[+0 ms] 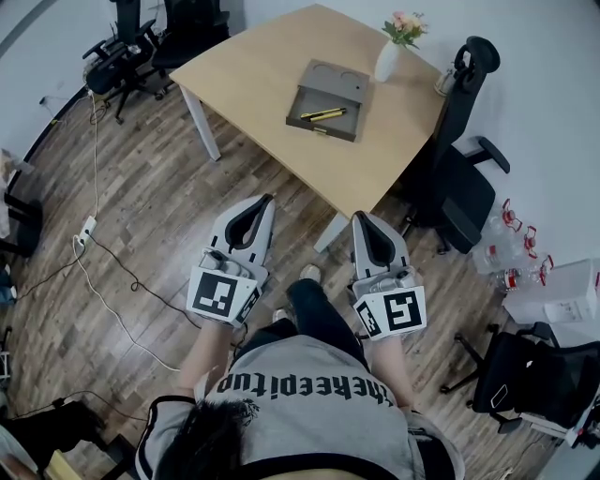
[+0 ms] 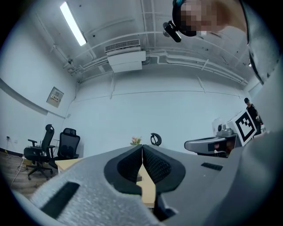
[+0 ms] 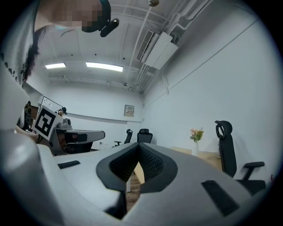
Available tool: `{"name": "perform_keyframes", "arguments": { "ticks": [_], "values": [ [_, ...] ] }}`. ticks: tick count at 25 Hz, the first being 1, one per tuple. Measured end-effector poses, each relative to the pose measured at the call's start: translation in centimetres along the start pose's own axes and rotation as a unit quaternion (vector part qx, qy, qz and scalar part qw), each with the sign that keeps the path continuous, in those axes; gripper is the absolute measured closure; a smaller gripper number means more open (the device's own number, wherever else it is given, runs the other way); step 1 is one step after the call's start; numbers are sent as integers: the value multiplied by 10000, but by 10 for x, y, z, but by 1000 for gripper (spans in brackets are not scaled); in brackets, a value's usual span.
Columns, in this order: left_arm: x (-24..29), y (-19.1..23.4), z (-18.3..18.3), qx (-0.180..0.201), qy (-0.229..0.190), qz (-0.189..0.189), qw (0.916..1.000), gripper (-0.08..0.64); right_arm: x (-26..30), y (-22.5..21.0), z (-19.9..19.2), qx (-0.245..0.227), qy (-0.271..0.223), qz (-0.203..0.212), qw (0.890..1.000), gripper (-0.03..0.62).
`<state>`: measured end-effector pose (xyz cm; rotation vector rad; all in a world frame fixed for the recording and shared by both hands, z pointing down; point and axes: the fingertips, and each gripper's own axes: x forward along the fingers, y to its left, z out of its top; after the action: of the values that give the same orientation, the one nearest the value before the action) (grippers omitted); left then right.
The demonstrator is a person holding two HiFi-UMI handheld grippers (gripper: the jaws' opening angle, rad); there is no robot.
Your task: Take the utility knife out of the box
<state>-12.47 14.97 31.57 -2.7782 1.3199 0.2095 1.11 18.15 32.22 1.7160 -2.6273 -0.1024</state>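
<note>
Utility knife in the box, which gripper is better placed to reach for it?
Right, narrowly. The right gripper hangs by the near corner of the table, more in line with the utility knife in the box. The left gripper is farther aside over the floor. Both are shut and empty.

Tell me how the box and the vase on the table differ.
The box is grey, low and flat, with a yellow utility knife lying in it; the vase is white, upright and holds flowers. The box sits mid-table, the vase by the edge. Both rest on the wooden table.
</note>
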Motion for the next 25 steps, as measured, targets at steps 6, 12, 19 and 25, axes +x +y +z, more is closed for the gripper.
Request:
{"name": "perform_keyframes", "arguments": {
  "ticks": [6, 12, 19, 25],
  "values": [
    [15, 22, -4, -45, 2, 144, 9999, 541, 29, -6, -3, 9, 1, 113, 9999, 586],
    [46, 46, -10, -6, 56, 252, 9997, 541, 66, -26, -6, 66, -11, 204, 9998, 586],
    [90, 66, -15, 29, 78, 282, 9996, 541, 108, -58, -7, 97, -61, 280, 9995, 586],
    [126, 79, -20, 38, 97, 307, 9995, 541, 141, -82, -10, 123, -77, 369, 9992, 586]
  ]
}}
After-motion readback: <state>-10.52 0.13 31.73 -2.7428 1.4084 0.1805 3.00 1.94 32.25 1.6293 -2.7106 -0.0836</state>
